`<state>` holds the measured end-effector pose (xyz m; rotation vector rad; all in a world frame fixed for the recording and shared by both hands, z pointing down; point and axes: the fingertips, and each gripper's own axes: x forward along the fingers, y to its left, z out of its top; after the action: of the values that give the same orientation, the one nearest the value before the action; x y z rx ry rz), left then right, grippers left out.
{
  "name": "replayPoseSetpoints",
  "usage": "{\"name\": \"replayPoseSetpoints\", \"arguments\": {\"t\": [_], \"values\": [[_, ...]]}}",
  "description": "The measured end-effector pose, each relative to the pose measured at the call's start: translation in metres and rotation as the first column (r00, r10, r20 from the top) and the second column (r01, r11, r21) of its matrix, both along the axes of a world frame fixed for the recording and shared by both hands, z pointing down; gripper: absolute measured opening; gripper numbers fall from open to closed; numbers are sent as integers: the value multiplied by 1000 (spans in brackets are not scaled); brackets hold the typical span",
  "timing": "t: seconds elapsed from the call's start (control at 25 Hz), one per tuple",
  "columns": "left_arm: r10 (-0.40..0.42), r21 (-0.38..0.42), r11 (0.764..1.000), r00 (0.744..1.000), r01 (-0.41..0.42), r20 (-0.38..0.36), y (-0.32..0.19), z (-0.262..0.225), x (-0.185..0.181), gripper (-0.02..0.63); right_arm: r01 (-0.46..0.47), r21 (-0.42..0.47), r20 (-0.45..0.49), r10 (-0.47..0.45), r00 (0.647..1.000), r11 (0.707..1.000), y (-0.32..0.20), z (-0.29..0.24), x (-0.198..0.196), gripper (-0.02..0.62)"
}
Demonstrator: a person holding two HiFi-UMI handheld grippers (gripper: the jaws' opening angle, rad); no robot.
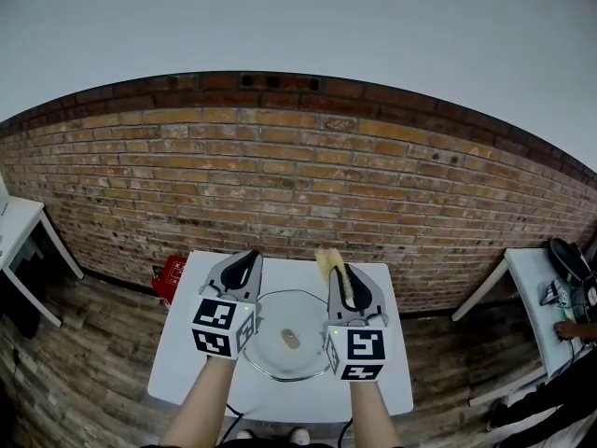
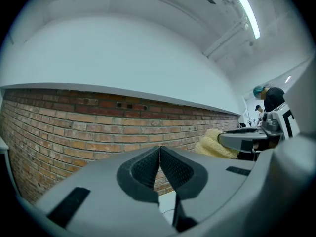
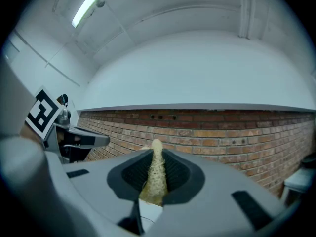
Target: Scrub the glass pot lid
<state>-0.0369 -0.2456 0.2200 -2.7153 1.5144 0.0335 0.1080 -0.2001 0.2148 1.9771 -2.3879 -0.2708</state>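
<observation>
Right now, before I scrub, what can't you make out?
The glass pot lid, head view: side rims hidden behind the left gripper and right gripper; any grime is too small to see.
Both gripper views: each gripper's own body covers the lid below.
The scrubbing pad: its full shape is hidden inside the right gripper's jaws.

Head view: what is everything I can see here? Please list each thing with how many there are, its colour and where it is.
glass pot lid: 1, clear with a pale knob, flat on the white table, between the two tools
white table: 1, white, centre, in front of the brick wall
scrubber: 1, yellowish, sticking out of the right tool
red object: 1, red, on the floor left of the table; too small to identify
left side table: 1, white, left edge
right side table: 1, white, right edge, dark items on it
brick wall: 1, red-brown, behind everything
left tool: 1, grey, jaws together, nothing in them
right tool: 1, grey, jaws closed on the scrubber
</observation>
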Motion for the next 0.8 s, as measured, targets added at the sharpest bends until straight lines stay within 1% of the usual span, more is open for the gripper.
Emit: {"name": "replayPoseSetpoints", "arguments": {"t": [0.8], "values": [[-14, -2, 1000, 1000, 14, 4, 1, 4, -6, 11, -8, -7, 26, 8, 1000, 1000, -2, 3, 1, 58]]}}
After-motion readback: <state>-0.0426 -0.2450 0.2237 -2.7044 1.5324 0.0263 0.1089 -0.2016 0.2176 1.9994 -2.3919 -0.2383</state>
